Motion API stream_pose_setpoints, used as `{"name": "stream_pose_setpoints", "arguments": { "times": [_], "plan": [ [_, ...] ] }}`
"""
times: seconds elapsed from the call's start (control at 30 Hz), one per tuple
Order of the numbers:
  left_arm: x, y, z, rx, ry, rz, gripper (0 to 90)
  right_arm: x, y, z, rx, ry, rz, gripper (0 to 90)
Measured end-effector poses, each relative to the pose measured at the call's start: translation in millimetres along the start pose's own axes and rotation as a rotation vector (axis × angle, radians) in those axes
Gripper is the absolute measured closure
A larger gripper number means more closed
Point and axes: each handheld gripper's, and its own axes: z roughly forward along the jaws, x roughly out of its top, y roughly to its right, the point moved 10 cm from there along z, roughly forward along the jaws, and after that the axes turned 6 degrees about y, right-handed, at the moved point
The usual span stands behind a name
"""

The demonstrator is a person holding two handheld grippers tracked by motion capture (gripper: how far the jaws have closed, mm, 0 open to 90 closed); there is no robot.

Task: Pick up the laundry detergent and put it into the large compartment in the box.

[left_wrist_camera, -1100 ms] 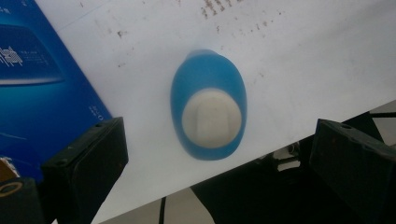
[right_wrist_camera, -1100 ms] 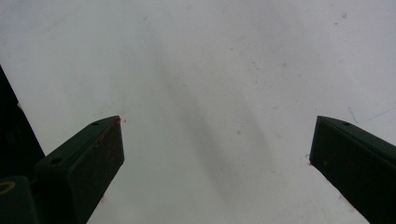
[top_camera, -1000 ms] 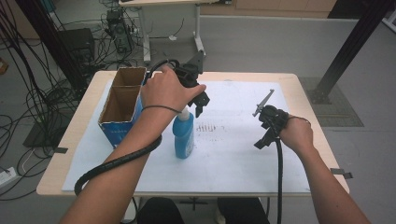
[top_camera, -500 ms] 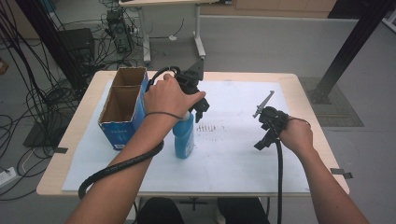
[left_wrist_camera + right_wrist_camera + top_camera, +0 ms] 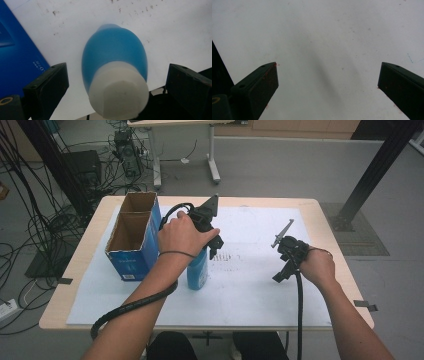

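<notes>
We locate the blue bottle [image 5: 198, 267] standing on the white sheet [image 5: 250, 285] that covers the table [image 5: 325, 220], just to the right of the open blue carton [image 5: 131, 240] and apart from it. Its long axis is vertical: the base rests on the sheet and the white cap [image 5: 117, 91] points straight up, toward the left gripper [image 5: 212, 237] above it. In the left gripper view we look down along that axis; the cap sits nearest the camera, the blue body widens below it, and the carton's blue wall lies at the left edge.

We read the left gripper's jaws as spread wide, one on each side of the cap, with clear gaps on both sides; neither jaw touches the bottle. The left hand [image 5: 182, 237] covers the upper part of the bottle in the high view.

The right gripper [image 5: 285, 251] rests well apart at the right of the sheet, held by the right hand [image 5: 316, 267]. Its jaws are likewise released, with bare white sheet between them.
</notes>
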Motion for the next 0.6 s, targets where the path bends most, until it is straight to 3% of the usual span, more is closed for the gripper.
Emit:
{"name": "stream_pose_setpoints", "arguments": {
  "times": [0.5,0.6],
  "plan": [
    [-1.0,-0.5,8.5,0.007,-0.004,-0.007,6.4,0.5,-0.5,2.7,0.004,-0.010,0.001,3.1],
    [-0.8,-0.7,10.3,0.012,-0.011,-0.016,10.8,0.1,-0.5,2.6,0.004,-0.010,0.002,3.1]
  ]
}}
